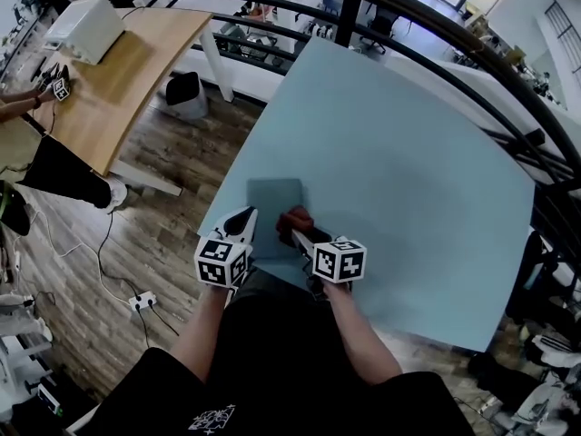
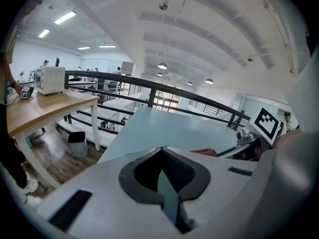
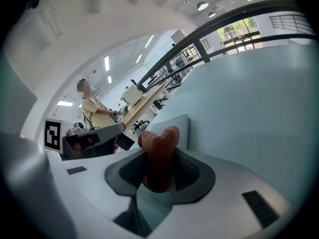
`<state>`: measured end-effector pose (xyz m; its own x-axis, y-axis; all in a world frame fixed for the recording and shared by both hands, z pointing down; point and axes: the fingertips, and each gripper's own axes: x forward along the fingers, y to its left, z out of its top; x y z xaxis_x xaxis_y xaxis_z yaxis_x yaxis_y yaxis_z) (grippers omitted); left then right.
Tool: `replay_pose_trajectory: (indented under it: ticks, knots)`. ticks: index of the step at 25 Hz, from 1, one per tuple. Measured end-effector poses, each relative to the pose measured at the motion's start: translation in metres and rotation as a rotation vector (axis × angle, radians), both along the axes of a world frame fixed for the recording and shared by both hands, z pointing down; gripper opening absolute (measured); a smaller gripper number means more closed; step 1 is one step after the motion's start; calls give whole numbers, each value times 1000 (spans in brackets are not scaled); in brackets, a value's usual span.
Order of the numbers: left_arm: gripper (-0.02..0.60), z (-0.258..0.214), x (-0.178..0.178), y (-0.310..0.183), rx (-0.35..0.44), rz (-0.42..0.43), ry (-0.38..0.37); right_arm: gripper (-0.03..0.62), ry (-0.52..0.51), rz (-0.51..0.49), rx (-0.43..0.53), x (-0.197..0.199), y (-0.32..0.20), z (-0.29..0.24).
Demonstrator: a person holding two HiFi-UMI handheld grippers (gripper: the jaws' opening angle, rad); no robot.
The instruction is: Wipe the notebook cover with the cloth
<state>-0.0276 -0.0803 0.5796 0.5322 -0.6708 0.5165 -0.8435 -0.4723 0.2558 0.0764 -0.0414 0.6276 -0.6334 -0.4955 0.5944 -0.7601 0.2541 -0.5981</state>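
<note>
Table (image 1: 399, 153): pale blue top that fills most of the head view. Its near right corner is cut off behind the person's arm and the frame edge.
Wooden desk (image 1: 136, 71): far left, well apart from the table. It carries a white box (image 1: 83, 27), and its left end runs out of the head view.
Railing (image 1: 427, 25): dark bars curving along the far side of the table. The floor below them is too small to read.
Notebook (image 1: 273, 203): grey-blue cover, lying flat near the near left edge of the table. Its near edge is hidden behind both grippers, and its colour is close to the table's, so the outline is faint.
Right gripper (image 1: 298, 234): jaws clamped on the cloth, tip over the notebook's near right corner. No view shows clearly whether the cloth touches the cover.
Left gripper (image 1: 246, 216): jaws closed, tips meeting, at the notebook's left edge. Only a thin pale blue sliver shows in the slit behind the tips, and nothing held can be made out.
Cloth (image 3: 159, 153): reddish-brown, bunched, standing up between the right gripper's pads. Its lower part is hidden inside the jaws.
</note>
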Motion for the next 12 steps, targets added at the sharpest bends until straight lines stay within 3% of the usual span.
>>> replay_pose_trajectory:
  ticks: [12]
  knots:
    - [8,-12,-38,7,15,-75,-26,132,-165,-154,-67,-68,16,-13]
